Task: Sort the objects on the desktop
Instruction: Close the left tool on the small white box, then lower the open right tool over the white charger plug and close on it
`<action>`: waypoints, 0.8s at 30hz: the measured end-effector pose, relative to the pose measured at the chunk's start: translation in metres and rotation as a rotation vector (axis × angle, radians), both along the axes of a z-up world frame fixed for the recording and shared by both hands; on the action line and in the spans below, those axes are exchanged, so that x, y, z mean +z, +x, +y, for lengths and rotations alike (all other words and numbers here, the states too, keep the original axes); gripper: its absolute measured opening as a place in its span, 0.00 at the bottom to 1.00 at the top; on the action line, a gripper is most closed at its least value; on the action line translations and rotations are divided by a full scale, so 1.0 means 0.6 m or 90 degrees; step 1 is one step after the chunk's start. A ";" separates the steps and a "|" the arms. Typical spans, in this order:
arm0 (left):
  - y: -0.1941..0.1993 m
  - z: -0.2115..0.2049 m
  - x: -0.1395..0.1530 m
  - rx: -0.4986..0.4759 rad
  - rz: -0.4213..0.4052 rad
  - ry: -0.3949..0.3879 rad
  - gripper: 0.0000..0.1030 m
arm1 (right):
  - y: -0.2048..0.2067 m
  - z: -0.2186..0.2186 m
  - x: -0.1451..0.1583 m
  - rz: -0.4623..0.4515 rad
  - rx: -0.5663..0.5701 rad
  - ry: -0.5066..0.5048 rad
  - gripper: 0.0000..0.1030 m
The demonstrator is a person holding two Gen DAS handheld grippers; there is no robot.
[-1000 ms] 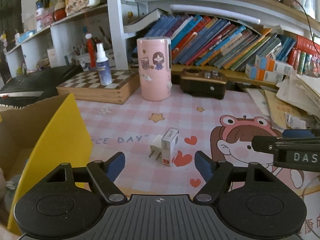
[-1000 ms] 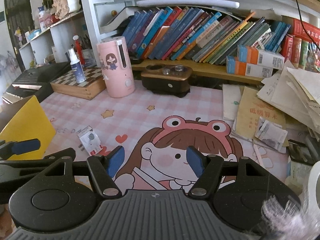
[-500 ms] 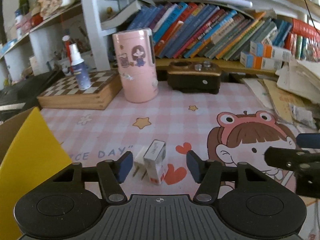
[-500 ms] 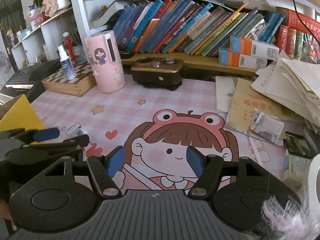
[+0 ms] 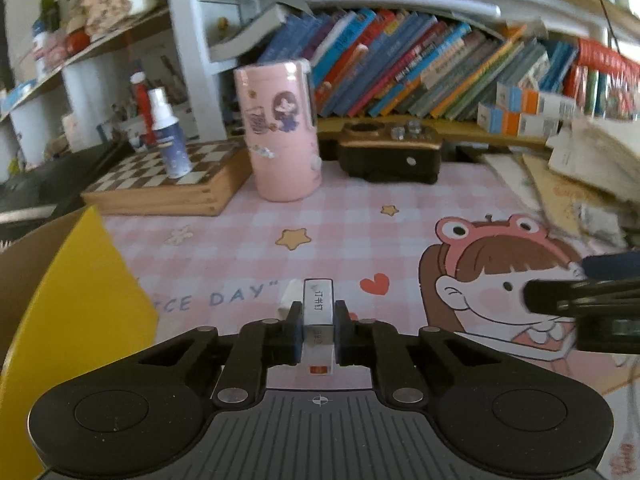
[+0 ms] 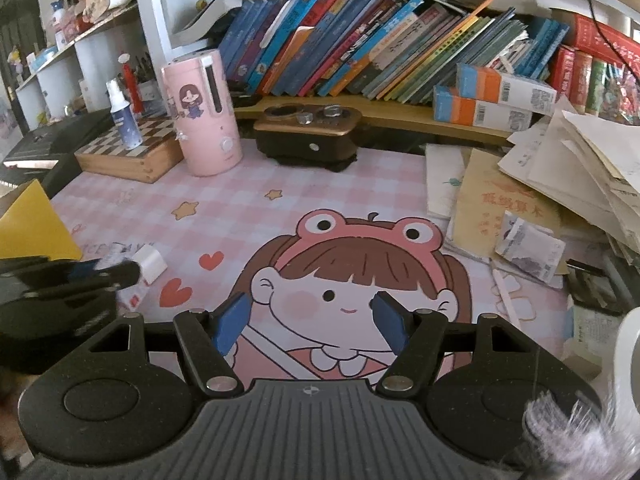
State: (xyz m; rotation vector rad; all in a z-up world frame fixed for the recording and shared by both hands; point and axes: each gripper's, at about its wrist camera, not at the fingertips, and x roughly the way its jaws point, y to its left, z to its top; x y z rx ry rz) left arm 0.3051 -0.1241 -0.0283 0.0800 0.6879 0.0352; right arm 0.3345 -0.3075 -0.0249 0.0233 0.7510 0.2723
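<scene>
Pink checked desk mat (image 6: 320, 192) bearing chessboard box (image 6: 132, 152), pink canister (image 6: 204, 116), brown device (image 6: 308, 136), papers (image 6: 500, 208).

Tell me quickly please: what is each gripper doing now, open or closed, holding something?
Left gripper: jaws just closed, shut on the small white box.
Right gripper: open, holding nothing.

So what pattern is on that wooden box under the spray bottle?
A brown-and-white chequerboard on the wooden box, clearest in the left wrist view.
</scene>
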 end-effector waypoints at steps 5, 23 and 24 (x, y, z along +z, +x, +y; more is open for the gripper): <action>-0.048 0.030 0.019 0.029 0.005 -0.027 0.12 | 0.006 0.024 -0.010 0.008 0.044 -0.002 0.65; -0.151 0.055 0.035 0.137 0.029 0.005 0.13 | 0.067 0.165 -0.066 -0.049 0.333 -0.063 0.66; -0.153 0.056 0.034 0.141 0.030 0.003 0.13 | 0.070 0.170 -0.069 -0.050 0.341 -0.065 0.66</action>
